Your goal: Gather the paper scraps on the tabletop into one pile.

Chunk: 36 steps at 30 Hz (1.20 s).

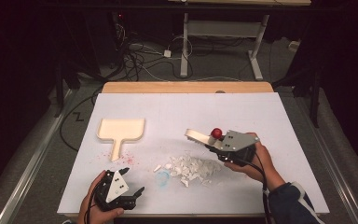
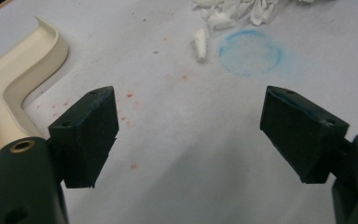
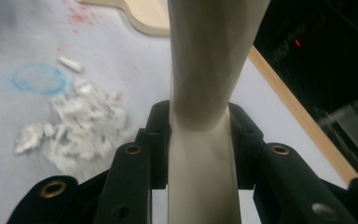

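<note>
A cream dustpan point(image 1: 121, 129) lies flat at the table's left, handle toward me; its edge also appears in the left gripper view point(image 2: 14, 88). A pile of white scraps point(image 1: 191, 167) sits in the middle. My right gripper point(image 1: 213, 145) hovers just beyond the pile, shut on a cream brush handle point(image 3: 205, 93) that carries a red knob point(image 1: 216, 133); the brush head point(image 1: 196, 136) points left. My left gripper point(image 1: 133, 181) rests near the front left edge, open, nothing between its pads point(image 2: 93, 135).
A faint blue ring mark point(image 1: 164, 178) lies left of the scraps, and red specks point(image 1: 121, 156) dot the white cover point(image 1: 261, 116) near the dustpan handle. The table's wooden far edge point(image 1: 186, 87) borders a floor with cables and a desk frame point(image 1: 223, 32).
</note>
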Each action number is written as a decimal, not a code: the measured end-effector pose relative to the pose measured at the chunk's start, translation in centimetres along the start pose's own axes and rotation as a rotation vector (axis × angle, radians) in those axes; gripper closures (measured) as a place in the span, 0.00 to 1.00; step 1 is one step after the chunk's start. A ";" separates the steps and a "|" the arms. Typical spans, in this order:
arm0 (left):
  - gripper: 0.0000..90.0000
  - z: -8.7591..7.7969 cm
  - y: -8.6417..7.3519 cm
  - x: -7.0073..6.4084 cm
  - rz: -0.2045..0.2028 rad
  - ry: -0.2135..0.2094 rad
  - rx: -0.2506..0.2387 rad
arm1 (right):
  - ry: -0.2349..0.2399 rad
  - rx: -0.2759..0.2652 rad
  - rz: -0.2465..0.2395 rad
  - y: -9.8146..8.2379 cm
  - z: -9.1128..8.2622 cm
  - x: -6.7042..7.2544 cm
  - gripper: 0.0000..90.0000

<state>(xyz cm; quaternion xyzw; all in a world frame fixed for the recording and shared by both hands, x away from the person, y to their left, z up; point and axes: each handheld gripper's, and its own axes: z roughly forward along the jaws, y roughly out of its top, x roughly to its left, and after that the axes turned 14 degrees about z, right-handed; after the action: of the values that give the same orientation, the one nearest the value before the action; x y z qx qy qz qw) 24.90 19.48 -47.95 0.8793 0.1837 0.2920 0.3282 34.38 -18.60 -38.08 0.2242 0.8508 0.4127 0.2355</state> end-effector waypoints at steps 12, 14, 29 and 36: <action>0.20 0.0 0.3 -0.1 0.011 0.000 -0.007 | -0.273 0.182 0.335 -4.8 -1.9 -2.0 0.75; 0.20 0.0 0.3 -0.1 0.013 0.000 -0.007 | -0.277 0.220 0.353 -5.1 -1.2 -1.5 0.75; 0.20 0.1 0.3 0.0 0.019 0.001 -0.006 | -0.122 0.125 0.384 -1.2 4.3 5.1 0.75; 0.20 -0.1 0.1 0.0 0.010 0.003 -0.007 | -0.151 0.071 0.372 -0.5 3.5 4.8 0.75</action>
<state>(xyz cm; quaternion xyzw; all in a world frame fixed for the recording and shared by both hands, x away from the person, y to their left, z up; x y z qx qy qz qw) 24.84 19.44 -47.82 0.8786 0.1787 0.2957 0.3296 32.61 -14.01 -41.45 0.4162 0.7887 0.4006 0.2103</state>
